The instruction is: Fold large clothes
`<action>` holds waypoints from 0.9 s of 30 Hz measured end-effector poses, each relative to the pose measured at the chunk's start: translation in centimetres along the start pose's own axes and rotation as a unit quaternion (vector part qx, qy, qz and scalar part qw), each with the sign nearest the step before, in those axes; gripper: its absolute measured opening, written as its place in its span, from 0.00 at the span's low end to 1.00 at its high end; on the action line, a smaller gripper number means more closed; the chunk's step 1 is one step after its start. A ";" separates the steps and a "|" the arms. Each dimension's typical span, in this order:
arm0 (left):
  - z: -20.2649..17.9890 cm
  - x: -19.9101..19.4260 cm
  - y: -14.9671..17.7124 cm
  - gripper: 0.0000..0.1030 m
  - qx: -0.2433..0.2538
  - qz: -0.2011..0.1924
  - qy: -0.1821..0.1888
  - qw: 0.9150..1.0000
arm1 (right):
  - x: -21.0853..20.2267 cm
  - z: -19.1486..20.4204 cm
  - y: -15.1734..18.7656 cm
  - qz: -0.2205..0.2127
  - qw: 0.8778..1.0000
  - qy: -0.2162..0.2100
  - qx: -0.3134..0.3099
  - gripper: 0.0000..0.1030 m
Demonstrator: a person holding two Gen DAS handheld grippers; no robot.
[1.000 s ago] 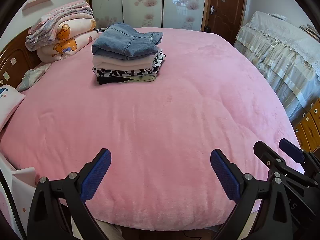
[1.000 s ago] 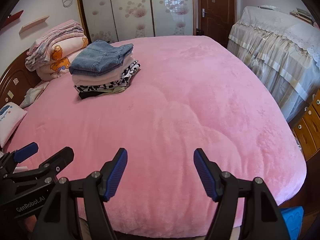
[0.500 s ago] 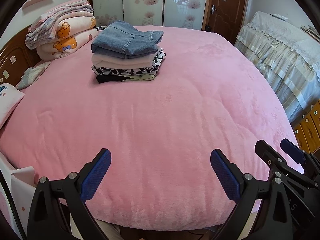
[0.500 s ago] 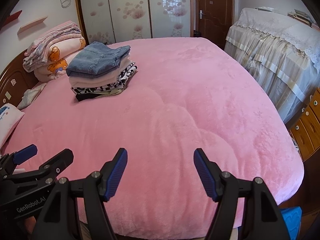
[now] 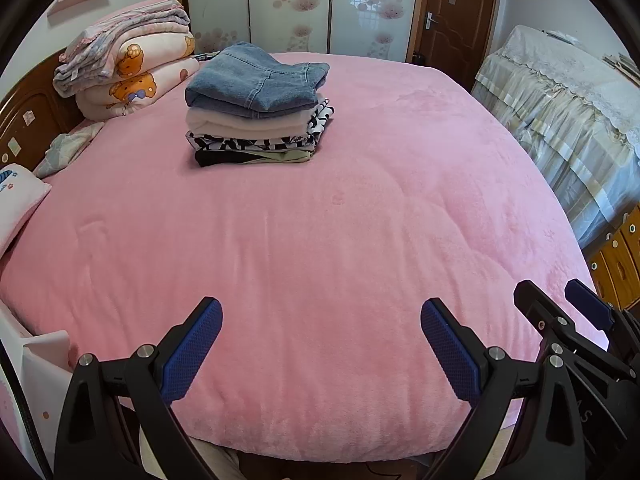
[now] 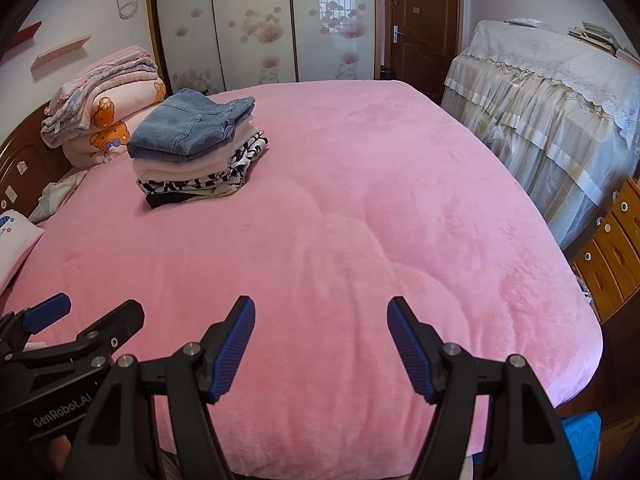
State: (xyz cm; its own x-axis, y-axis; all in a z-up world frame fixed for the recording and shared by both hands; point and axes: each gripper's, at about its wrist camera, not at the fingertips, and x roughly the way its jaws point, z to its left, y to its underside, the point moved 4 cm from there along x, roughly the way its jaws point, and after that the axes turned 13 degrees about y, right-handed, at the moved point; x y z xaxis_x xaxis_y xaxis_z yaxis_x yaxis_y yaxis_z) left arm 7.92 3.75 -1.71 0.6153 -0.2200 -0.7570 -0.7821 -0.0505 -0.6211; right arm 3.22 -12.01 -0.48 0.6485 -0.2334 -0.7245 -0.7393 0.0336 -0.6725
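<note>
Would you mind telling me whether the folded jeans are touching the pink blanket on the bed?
Apart. In the left wrist view the folded jeans sit atop the clothes stack, whose lower garments separate them from the pink blanket.

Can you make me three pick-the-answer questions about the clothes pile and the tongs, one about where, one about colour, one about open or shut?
1. Where is the stack of folded clothes?
A. on the pink bed cover
B. on the floor
C. on the wooden drawers

2. What colour is the top piece of the stack, the denim piece?
A. red
B. blue
C. yellow

3. How are the right tongs?
A. shut on a shirt
B. shut on nothing
C. open, with nothing between them

Answers:
1 A, the stack rests on the pink bed cover, near the rolled quilts.
2 B, the denim on top is blue.
3 C, the blue pads stand apart over bare cover.
</note>
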 end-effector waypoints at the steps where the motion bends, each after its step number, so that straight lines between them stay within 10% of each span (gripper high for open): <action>1: 0.0 0.0 0.0 0.96 -0.001 0.001 0.000 1.000 | 0.0 0.0 0.0 0.000 1.000 0.000 0.000 0.67; 27: 0.0 0.0 0.8 0.96 -0.012 0.008 -0.009 1.000 | 0.0 -0.1 0.2 0.001 1.000 0.004 -0.002 0.67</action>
State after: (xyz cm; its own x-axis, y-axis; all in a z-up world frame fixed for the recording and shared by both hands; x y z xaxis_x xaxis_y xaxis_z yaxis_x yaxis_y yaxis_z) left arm 7.27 3.73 -2.20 0.6048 -0.2032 -0.7700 -0.7935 -0.0714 -0.6044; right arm 3.09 -12.12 -0.62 0.6460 -0.2406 -0.7245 -0.7411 0.0296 -0.6707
